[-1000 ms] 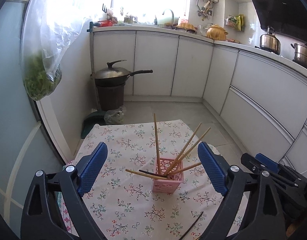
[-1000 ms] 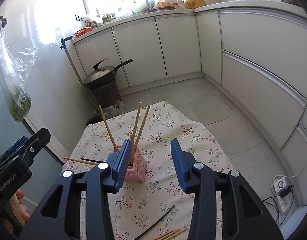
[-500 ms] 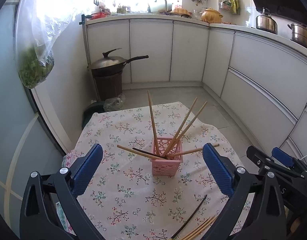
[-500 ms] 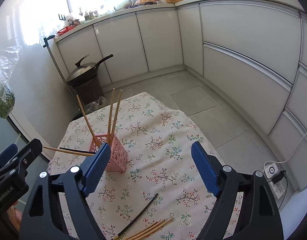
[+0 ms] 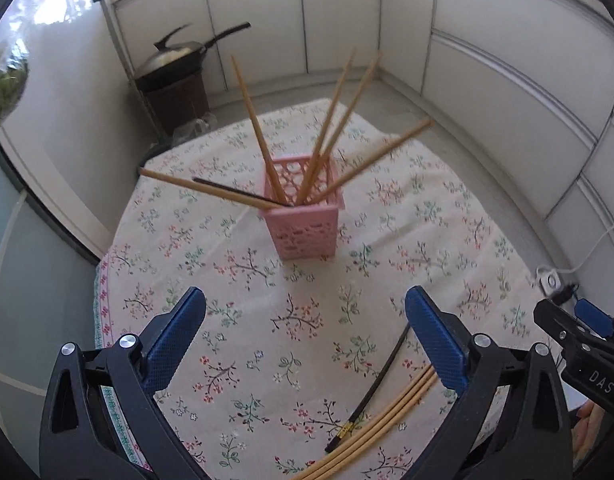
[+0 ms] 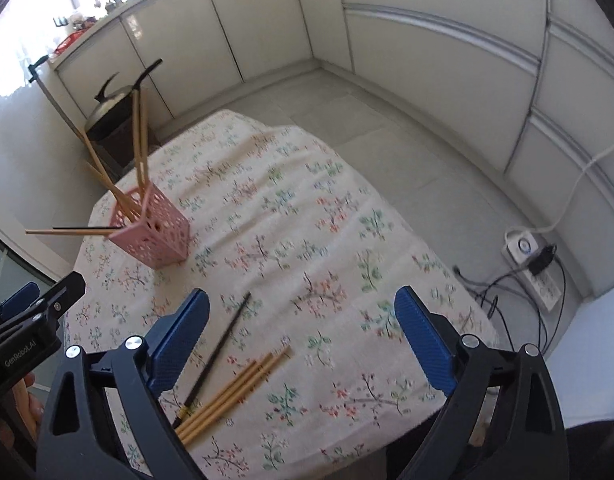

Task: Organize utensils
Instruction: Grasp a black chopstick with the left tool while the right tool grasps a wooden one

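**Chopstick stock on the floral table: holder part filled, four pieces loose**

Item 1. Pink lattice holder (image 5: 303,216), standing upright at the far middle of the tablecloth (image 5: 235,352). Contents, as I count them in the left view: five bamboo chopsticks (image 5: 331,120) and one black chopstick (image 5: 235,192). They splay outward, I judge because they were dropped in singly and lean on the rim; one bamboo piece and the black one lie almost flat toward the left.

Item 2. Loose stock at the near edge: three bamboo chopsticks (image 6: 231,392) lying side by side, tips pointing far-right, and one black chopstick (image 6: 217,352) just left of them, apparently touching at its near end. These are what remains to sort.

Item 3. My left gripper (image 5: 307,344): jaws spread wide, nothing between them, hovering above the cloth nearer than the holder.

Item 4. My right gripper (image 6: 303,344): jaws likewise spread and empty, poised over the loose bundle, which lies by its left finger. I judge it best placed to take the next piece.
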A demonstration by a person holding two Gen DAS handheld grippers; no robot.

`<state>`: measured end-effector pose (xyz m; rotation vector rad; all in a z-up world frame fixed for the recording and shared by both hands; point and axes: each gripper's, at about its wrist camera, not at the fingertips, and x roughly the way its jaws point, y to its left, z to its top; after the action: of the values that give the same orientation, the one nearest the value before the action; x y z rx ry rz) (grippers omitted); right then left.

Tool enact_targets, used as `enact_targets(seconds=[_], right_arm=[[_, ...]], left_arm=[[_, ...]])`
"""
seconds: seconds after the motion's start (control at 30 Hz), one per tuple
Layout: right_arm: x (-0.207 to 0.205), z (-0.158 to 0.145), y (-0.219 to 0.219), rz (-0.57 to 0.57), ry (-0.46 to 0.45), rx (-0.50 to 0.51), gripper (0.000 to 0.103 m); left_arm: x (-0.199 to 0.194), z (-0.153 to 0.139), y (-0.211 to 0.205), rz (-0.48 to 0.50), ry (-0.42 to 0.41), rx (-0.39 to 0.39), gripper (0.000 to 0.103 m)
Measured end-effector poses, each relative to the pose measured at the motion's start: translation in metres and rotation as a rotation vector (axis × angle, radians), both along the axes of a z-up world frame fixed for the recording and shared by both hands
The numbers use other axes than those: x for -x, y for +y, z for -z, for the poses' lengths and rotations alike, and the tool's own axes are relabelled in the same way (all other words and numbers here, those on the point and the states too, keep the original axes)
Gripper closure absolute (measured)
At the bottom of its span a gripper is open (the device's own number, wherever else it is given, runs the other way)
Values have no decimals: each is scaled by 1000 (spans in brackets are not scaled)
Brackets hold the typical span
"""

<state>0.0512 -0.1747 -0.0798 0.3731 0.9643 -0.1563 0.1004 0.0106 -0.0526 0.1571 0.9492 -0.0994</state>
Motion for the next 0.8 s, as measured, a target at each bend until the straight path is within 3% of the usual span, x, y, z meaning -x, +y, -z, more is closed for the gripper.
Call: enact_targets(seconds=[0.17, 0.33, 0.47, 0.57, 0.6, 0.67, 0.8], right_arm=[[25, 55, -24, 68, 194, -138, 12], [36, 79, -28, 70, 279, -179, 12], [38, 79, -29, 60, 268, -172, 12], [37, 83, -34, 63, 278, -193, 12], [37, 84, -36, 64, 284, -202, 12], [36, 88, -39, 68, 296, -235, 12], [30, 90, -40, 80, 292, -282, 12]], left_arm=[[-11, 56, -22, 95, 201, -49, 7], [-27, 85, -46, 149, 304, 4, 12], [-45, 101, -68, 184, 362, 32, 35], [-51, 121, -83, 212, 402, -2, 55], [-53, 126, -85, 216, 413, -12, 57], [-52, 126, -88, 236, 388, -21, 64], [-51, 125, -82, 266, 385, -9, 91]])
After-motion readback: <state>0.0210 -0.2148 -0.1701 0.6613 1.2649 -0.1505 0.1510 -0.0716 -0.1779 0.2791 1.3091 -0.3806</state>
